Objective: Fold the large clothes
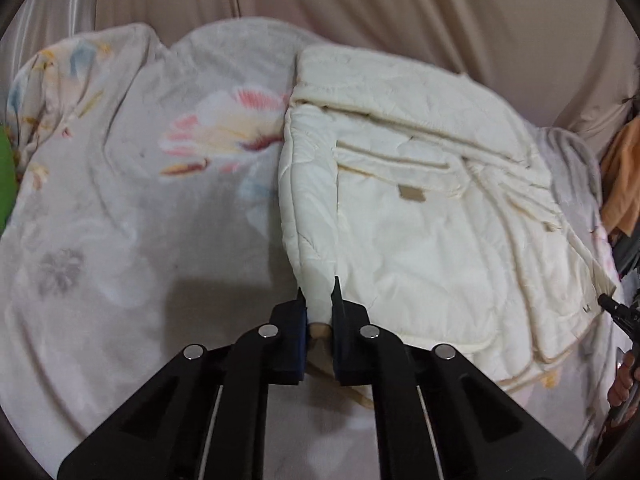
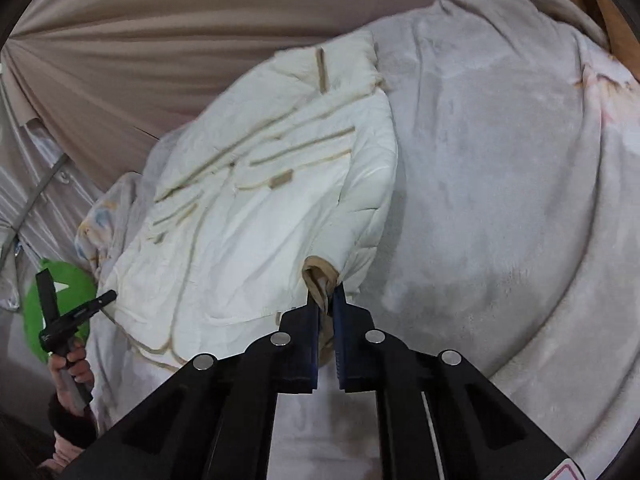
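Presently the cream quilted jacket (image 1: 420, 220) lies spread face-up on the floral blanket (image 1: 120, 220) covering the bed, nearer the bed's right edge in the left wrist view, with one sleeve (image 1: 308, 200) folded along its side.

Risks noted:
- The right gripper's hold is on the tan cuff (image 2: 318, 276) alone. Thin bunched lining may slip out under the sleeve's weight if pulled sharply.
- Padded fabric is springy, so a fold laid without pressing may reopen.
- The plush blanket could drag with the garment and skew the fold.

Claw state: the left gripper (image 1: 318, 300) is clenched on the cream sleeve end, its jaws narrowly apart with fabric filling the gap. The right gripper (image 2: 326, 304) is likewise clamped, with cuff cloth pinched between nearly closed jaws
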Tool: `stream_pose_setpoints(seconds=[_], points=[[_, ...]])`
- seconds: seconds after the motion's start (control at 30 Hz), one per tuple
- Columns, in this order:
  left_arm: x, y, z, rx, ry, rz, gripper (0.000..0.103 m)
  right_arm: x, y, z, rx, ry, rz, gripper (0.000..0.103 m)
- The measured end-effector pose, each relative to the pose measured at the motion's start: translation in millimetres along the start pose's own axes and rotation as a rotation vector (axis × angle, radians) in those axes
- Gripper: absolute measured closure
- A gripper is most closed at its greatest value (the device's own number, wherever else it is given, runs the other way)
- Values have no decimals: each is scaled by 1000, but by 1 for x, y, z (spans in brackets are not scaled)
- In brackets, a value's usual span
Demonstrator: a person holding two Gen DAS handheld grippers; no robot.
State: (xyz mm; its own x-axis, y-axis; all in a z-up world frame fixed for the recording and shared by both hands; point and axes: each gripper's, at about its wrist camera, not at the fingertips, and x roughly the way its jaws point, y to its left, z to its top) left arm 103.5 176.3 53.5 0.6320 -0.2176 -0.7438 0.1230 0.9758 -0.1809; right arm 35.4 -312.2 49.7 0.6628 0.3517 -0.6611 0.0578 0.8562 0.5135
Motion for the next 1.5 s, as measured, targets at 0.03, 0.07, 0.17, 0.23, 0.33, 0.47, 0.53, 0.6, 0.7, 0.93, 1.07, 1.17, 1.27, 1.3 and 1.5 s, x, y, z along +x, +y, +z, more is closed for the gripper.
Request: stream_pose_setpoints(seconds=[0.03, 0.07, 0.17, 0.23, 0.33, 0.47, 0.53, 0.6, 0.7, 0.93, 1.07, 1.17, 1.27, 1.3, 1.5], points=[[-12, 1, -2, 5, -12, -15, 96, -17, 5, -2, -11, -34, 18, 98], [-23, 1, -5, 14, -17, -30, 96, -33, 8, -4, -23, -60, 25, 99], [-55, -5, -26, 68, -17, -38, 96, -81, 15, -25, -74, -123, 37, 101], [-74, -8, -49, 99, -2, -44, 96, -103, 14, -48, -106, -135, 14, 101], [-92, -1, -90, 96, 49, -57, 96, -121, 2, -92, -99, -101, -49, 101], [-95, 16, -145, 28, 125, -31, 96, -120, -17, -158, -11, 27, -118, 101], [-91, 24, -158, -11, 138, -43, 94, -107, -28, -178, 20, 105, -139, 101], [-90, 28, -162, -35, 128, -46, 88, -98, -38, -185, 53, 152, -159, 103], [-103, 38, -149, -95, 111, -96, 85, -112, -51, -174, 150, 113, -112, 94], [-173, 27, -77, -62, -219, -101, 60, -176, -18, -87, 55, -263, -105, 44], [-145, -1, -22, 5, -254, -79, 60, -146, 36, -19, -91, -315, -58, 42], [-106, -24, 10, 31, -224, -61, 60, -104, 62, 24, -161, -297, -34, 38], [-64, -45, 37, 62, -186, -50, 60, -54, 79, 64, -204, -239, -23, 34], [-51, -52, 43, 78, -174, -44, 60, -39, 80, 76, -204, -222, -31, 32], [25, -83, 80, 137, -132, 7, 60, 66, 49, 131, -41, -72, -51, 32]])
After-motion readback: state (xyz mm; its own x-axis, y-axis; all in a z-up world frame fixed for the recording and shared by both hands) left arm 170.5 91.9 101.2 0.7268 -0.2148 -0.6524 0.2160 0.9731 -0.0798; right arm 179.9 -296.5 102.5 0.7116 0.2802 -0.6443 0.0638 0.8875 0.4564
